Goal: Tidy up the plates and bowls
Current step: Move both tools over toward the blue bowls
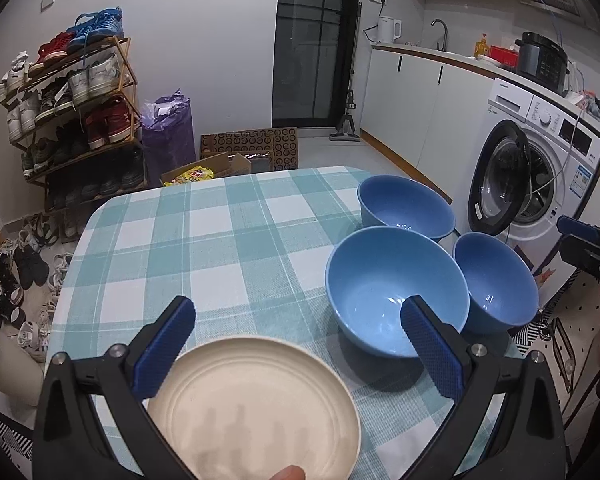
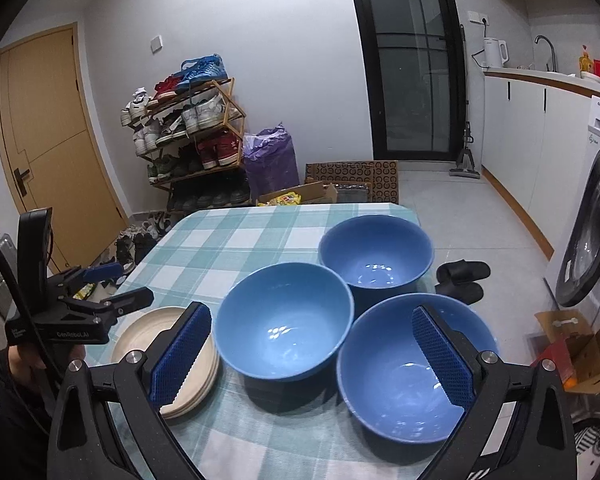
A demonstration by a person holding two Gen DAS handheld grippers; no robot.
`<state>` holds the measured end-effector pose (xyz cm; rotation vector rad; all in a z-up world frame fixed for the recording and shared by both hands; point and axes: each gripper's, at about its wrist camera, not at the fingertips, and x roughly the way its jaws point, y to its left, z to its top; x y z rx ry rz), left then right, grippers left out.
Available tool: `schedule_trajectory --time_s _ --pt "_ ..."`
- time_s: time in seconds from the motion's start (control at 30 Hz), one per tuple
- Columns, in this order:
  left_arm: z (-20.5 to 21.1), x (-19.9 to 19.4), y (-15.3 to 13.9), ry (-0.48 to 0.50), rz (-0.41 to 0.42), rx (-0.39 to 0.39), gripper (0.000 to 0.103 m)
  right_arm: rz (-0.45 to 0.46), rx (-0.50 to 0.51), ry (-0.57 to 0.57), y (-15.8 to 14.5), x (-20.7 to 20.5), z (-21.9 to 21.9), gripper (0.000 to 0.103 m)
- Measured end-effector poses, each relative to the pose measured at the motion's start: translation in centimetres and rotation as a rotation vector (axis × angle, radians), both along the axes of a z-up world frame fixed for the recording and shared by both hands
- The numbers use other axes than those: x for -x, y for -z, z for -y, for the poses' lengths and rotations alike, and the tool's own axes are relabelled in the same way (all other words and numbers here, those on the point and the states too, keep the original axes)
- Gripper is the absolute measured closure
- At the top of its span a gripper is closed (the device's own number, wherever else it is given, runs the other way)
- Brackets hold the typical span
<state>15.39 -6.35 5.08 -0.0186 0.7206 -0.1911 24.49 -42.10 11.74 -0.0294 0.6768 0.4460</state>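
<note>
Three blue bowls (image 2: 286,320) stand upright and empty, clustered close together on the checked counter (image 2: 220,248). Beside them on the left lies a stack of cream plates (image 2: 148,332), ridged with concentric rings.

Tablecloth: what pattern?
Teal-and-white check tablecloth; clearest in the left wrist view.

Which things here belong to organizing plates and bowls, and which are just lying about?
Belong to the job:
- three blue bowls
- stack of cream plates
- left gripper, open
- right gripper, open

Just lying about:
- shoe rack
- washing machine
- black slippers
- kettle
</note>
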Motion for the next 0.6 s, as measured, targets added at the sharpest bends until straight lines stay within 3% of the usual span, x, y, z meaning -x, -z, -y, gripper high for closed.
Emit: schedule_trajectory --time_s 0.6 --pt "2.3 -4.4 -0.8 0.042 -0.019 -0.015 0.000 -0.018 0.028 0.052 -0.7 -3.6 2.0 0.001"
